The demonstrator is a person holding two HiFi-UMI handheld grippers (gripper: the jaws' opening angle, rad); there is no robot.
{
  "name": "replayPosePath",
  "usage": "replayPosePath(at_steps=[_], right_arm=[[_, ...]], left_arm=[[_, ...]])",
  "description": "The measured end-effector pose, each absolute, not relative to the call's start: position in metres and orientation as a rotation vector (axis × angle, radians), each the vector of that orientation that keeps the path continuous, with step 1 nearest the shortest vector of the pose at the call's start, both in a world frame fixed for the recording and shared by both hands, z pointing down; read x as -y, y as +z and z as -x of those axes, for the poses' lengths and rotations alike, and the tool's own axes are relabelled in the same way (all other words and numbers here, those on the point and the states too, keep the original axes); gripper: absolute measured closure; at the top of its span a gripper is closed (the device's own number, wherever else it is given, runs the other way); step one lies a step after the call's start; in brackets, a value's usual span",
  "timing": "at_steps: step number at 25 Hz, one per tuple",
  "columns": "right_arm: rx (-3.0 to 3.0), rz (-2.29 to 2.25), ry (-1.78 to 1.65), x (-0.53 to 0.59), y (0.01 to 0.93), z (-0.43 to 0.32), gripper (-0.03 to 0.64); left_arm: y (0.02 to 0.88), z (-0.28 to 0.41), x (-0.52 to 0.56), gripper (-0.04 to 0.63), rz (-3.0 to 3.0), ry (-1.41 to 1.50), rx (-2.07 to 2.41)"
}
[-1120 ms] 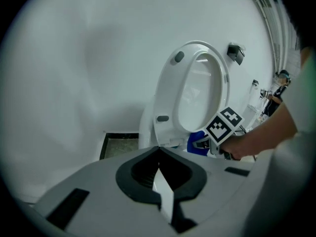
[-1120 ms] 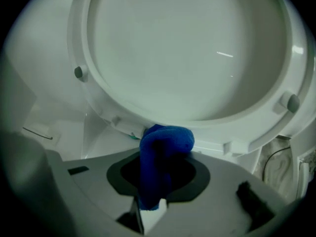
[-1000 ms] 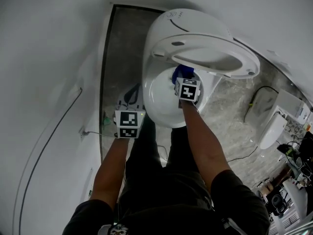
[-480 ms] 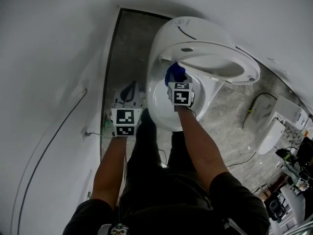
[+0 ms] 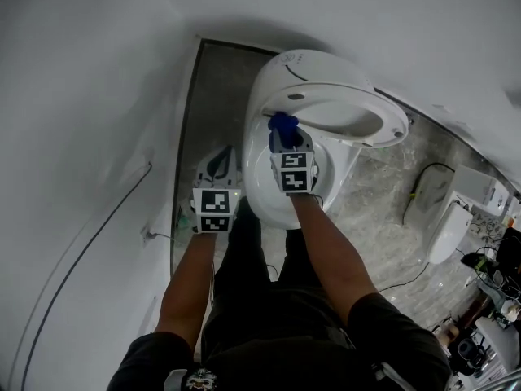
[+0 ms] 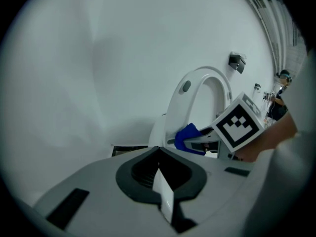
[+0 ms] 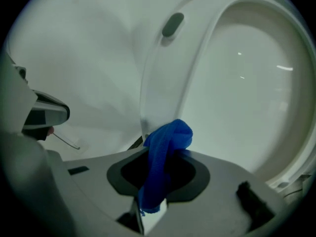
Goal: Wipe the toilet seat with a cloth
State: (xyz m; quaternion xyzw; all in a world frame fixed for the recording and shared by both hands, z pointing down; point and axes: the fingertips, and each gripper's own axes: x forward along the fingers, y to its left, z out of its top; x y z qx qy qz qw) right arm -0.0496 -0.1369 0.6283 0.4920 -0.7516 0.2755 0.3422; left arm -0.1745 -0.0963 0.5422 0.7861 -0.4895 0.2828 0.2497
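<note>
Gripping blue cloth (image 7: 165,147) by the raised toilet seat (image 7: 158,68), right gripper (image 5: 285,141); left gripper (image 5: 220,164) closed, empty, near wall (image 5: 81,96).

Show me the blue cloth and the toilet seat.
blue cloth (image 7: 165,144): right gripper view, on its bunched middle.
toilet seat (image 7: 168,73): right gripper view, on the ring's left band.

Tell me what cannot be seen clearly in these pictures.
- Whether the blue cloth touches the toilet seat: in the head view the right gripper covers it; in the right gripper view the cloth itself does.
- Bowl inside: head view, partly under the right gripper.
- Items at the head view's right edge: too small, cut off.
</note>
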Motion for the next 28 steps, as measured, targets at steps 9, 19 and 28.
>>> replayPosePath(at_steps=[9, 19, 28], right_arm=[[2.077, -1.415, 0.623, 0.164, 0.538, 0.041, 0.523], [2.154, -1.592, 0.559, 0.184, 0.45, -0.002, 0.523], [2.14, -1.75, 0.548, 0.191, 0.409, -0.055, 0.523]], left_arm=[[0.512, 0.16, 0.103, 0.586, -2.164, 0.725, 1.38], [0.459, 0.131, 0.106, 0.586, -2.262, 0.686, 1.39], [0.416, 0.105, 0.121, 0.586, -2.374, 0.647, 1.392]])
